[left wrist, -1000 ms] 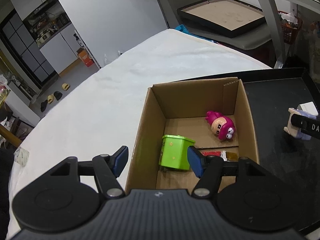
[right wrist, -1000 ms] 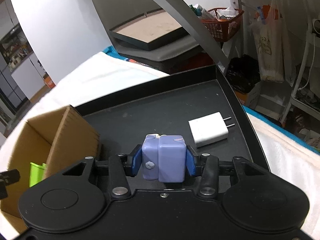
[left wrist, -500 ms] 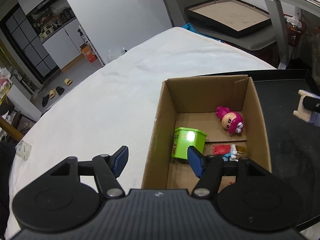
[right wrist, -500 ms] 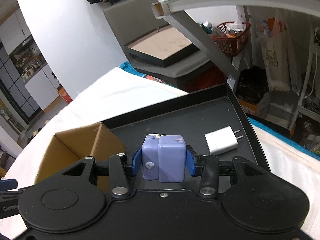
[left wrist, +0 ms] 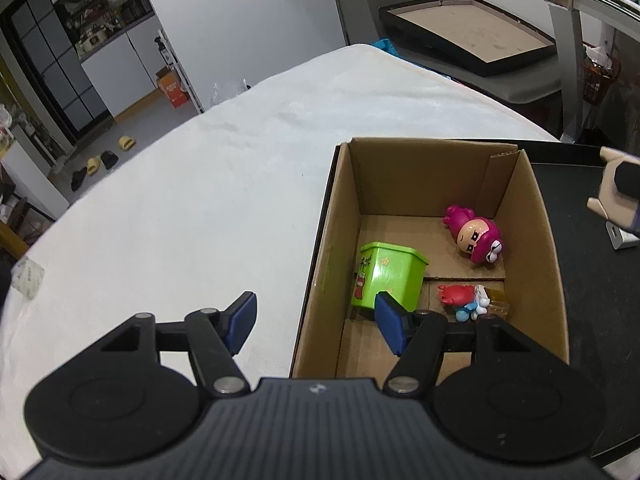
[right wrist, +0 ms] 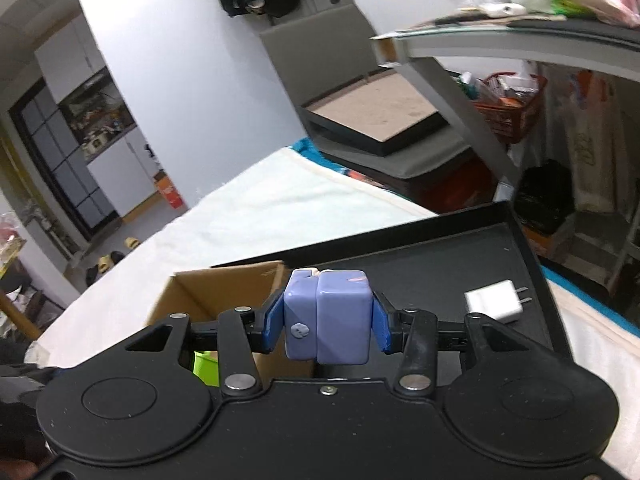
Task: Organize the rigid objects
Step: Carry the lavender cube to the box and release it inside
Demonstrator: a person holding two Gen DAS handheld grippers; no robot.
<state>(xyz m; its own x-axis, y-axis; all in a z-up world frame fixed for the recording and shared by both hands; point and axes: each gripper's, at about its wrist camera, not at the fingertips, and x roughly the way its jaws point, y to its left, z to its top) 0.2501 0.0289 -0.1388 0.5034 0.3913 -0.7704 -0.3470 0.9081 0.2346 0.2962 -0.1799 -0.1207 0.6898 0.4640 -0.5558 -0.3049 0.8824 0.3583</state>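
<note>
My right gripper (right wrist: 326, 320) is shut on a lavender block toy (right wrist: 326, 316), held in the air above the black tray (right wrist: 440, 264). The cardboard box (left wrist: 536, 216) stands on the tray's left part and holds a green bin (left wrist: 386, 276), a pink doll (left wrist: 476, 238) and a small red and blue figure (left wrist: 466, 300). My left gripper (left wrist: 316, 320) is open with nothing between its pads, straddling the box's left wall from above. The held toy (left wrist: 614, 196) shows at the right edge of the left wrist view. A white charger (right wrist: 496, 304) lies on the tray.
A white cloth (left wrist: 200, 208) covers the table left of the box. Behind the table stand a grey chair bearing a flat black frame (right wrist: 376, 120), a glass-topped desk (right wrist: 520, 40) and an orange basket (right wrist: 512, 108) beneath it.
My right gripper has risen with the lavender toy and swung left toward the box. My left gripper has drifted left, so the box sits further right in its view.
</note>
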